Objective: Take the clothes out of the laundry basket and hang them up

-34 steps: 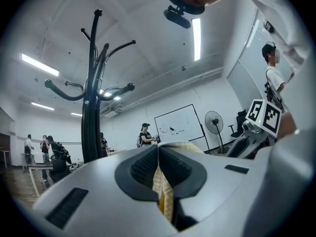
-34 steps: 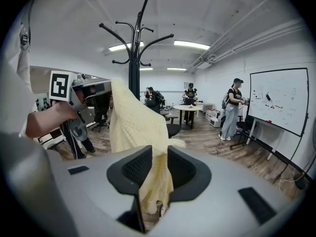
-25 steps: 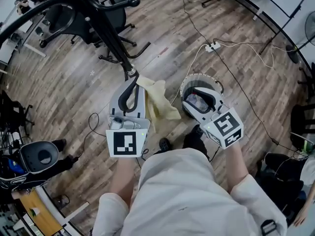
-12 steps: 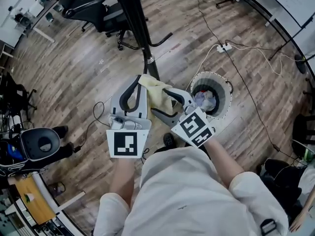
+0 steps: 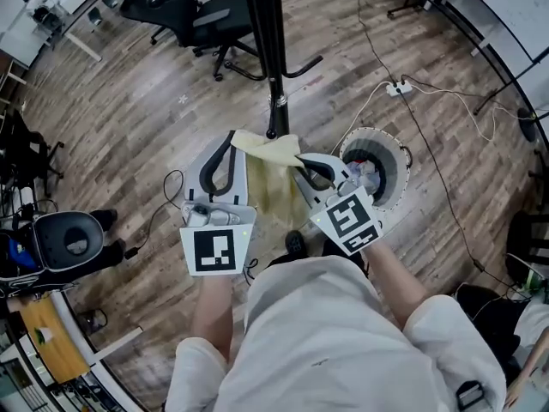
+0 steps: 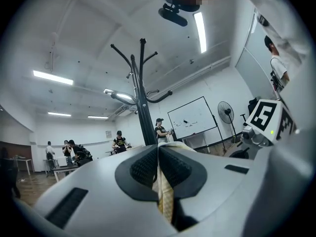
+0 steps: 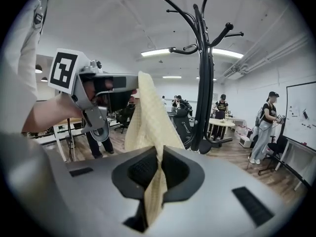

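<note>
- The left hand-held gripper (image 5: 232,140) is clenched on one upper corner of the yellow cloth (image 5: 274,187). In the left gripper view the fabric is pinched tight between the dark ribbed pads (image 6: 143,167).
- The right hand-held gripper (image 5: 302,163) has just been closing its jaws and now grasps the cloth's other upper corner. In the right gripper view a fold of fabric rises out from between the jaws.
- The cloth's top edge runs nearly straight from one gripper to the other. The rest hangs loose toward the floor in front of the person, outside the basket.
- The black pole of the coat stand (image 5: 268,41) rises just beyond that top edge, close to its middle. In both gripper views its curved hooks branch out high above the cloth.
- The laundry basket (image 5: 399,178) stands on the wooden floor (image 5: 129,136) just beside the right hand-held gripper, with more clothes (image 5: 367,177) inside its rim.
- A white cable and power strip (image 5: 396,87) lie on the floor beyond the basket.
- An office chair (image 5: 180,20) stands beyond the stand on the left, well apart from the cloth, with bare planks between them.
</note>
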A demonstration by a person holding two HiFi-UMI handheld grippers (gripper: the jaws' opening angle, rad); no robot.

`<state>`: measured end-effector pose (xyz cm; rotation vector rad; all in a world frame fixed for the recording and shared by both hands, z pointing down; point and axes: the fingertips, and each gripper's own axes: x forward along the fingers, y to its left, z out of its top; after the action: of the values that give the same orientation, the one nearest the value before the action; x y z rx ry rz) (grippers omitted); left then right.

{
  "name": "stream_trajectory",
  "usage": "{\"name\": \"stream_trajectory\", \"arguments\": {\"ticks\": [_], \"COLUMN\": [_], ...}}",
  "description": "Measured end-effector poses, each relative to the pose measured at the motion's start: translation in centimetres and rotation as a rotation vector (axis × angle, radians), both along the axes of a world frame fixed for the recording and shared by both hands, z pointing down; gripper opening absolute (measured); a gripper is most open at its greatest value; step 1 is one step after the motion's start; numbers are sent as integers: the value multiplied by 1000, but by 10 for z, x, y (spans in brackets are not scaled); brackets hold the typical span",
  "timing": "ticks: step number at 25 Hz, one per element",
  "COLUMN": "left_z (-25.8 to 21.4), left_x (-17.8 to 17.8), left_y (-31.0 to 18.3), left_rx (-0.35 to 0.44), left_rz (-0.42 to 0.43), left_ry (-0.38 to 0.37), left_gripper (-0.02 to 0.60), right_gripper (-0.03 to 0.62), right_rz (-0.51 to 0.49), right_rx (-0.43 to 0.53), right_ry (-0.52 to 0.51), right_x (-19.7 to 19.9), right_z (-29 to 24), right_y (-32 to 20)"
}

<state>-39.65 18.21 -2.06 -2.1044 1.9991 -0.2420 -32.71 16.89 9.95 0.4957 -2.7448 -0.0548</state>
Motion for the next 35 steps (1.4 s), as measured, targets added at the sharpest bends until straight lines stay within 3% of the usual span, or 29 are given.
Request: {"name": "stream_trajectory", "arguments": {"ticks": [10,22,29,35], "left_z": [-20,-66,-54,-22], "left_x": [-31,-44,-59,-65], "left_y": [-8,-44,-84,-109], "left_rx": [55,144,146,84], "left_rz": [-17,17,26,21], "left_ry": [-20,-115,-134,-163], "left_gripper": [26,26,26,26], "right_gripper": [19,18,18,18], "right_rz": [60,114,139,164], "right_rx": [176,410,476,519], "right_ry": [9,15,86,154], "right_x": [-1,-5,-12,-13], "right_z": [-56,-116,-100,-73], "right_y": [-35,-74,-98,-122]}}
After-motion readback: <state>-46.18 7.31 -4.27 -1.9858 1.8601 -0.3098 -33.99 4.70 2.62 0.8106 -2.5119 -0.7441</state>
